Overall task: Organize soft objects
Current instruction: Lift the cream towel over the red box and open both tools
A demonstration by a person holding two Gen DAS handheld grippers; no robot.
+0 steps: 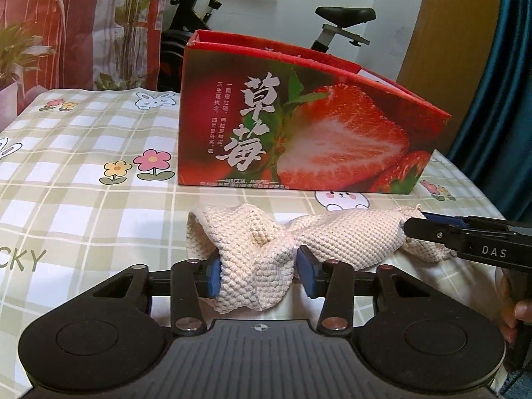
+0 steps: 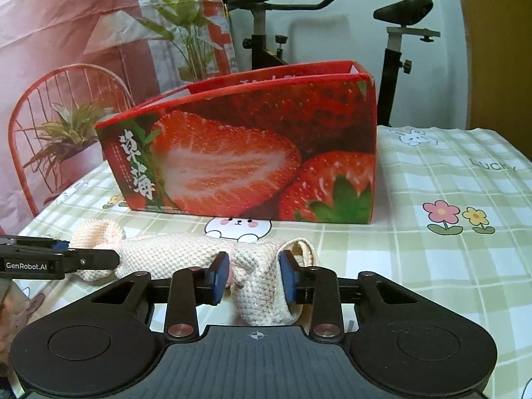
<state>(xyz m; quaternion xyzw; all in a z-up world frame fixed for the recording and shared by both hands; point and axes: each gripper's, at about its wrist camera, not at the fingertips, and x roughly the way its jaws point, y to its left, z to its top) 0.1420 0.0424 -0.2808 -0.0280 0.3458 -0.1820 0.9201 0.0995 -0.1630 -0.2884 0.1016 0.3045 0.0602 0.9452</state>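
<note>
A cream knitted cloth lies stretched across the checked tablecloth in front of a red strawberry box. My left gripper is shut on the cloth's left end, blue pads pressing a bunched fold. My right gripper is shut on the cloth's other end, and it shows from the side in the left wrist view. The left gripper shows from the side in the right wrist view. The box is open at the top; its inside is hidden.
The tablecloth has flower and rabbit prints. Behind the table stand an exercise bike, a red wire chair and potted plants. A blue curtain hangs at the right.
</note>
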